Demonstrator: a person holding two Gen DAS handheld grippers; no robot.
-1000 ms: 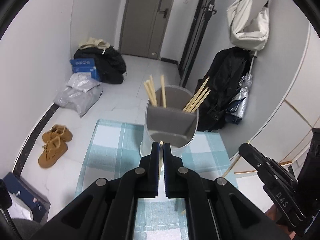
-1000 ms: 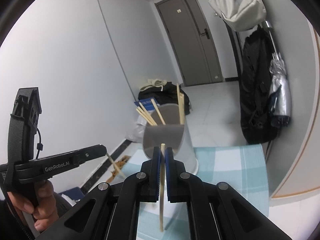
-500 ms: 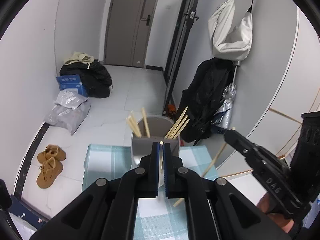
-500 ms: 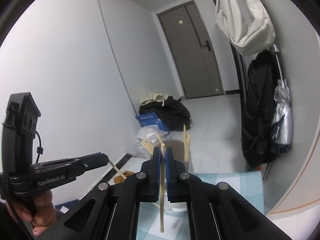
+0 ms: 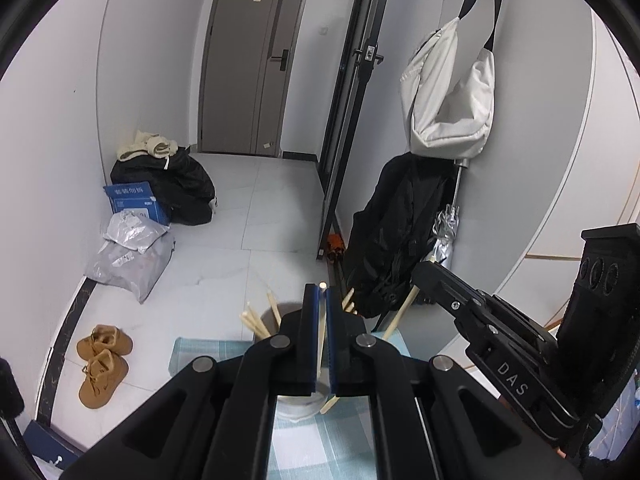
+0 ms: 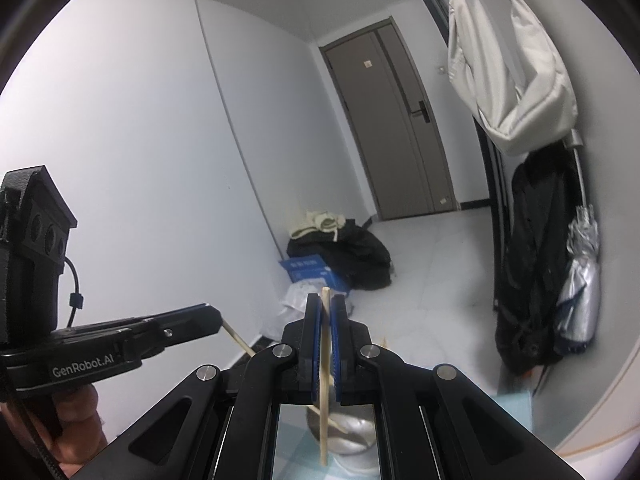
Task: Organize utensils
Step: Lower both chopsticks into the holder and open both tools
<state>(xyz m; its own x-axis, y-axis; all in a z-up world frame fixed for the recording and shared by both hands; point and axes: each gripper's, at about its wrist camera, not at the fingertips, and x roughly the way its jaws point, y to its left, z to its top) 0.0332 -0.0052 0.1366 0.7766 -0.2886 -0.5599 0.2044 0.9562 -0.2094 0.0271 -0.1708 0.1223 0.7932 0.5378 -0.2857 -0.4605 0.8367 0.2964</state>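
White walls and a pale tiled floor sit behind the checked cloth [image 5: 208, 354]. Left gripper [image 5: 322, 300] is clamped on 1 chopstick [image 5: 319, 344], held upright so it can drop straight into the grey holder [image 5: 276, 320] below. Right gripper [image 6: 326, 308] pinches another chopstick [image 6: 325, 392] the same way. Both sticks are thin, pale wood. More stand tilted in the holder.

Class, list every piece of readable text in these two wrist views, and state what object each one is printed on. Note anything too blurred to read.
"DAS": on the side of the right gripper, seen from the left wrist view.
"GenRobot.AI": on the side of the left gripper, seen from the right wrist view.
Blue box on the floor: white characters on its lid, too small to read.
Door: small sticker, nothing legible on it.
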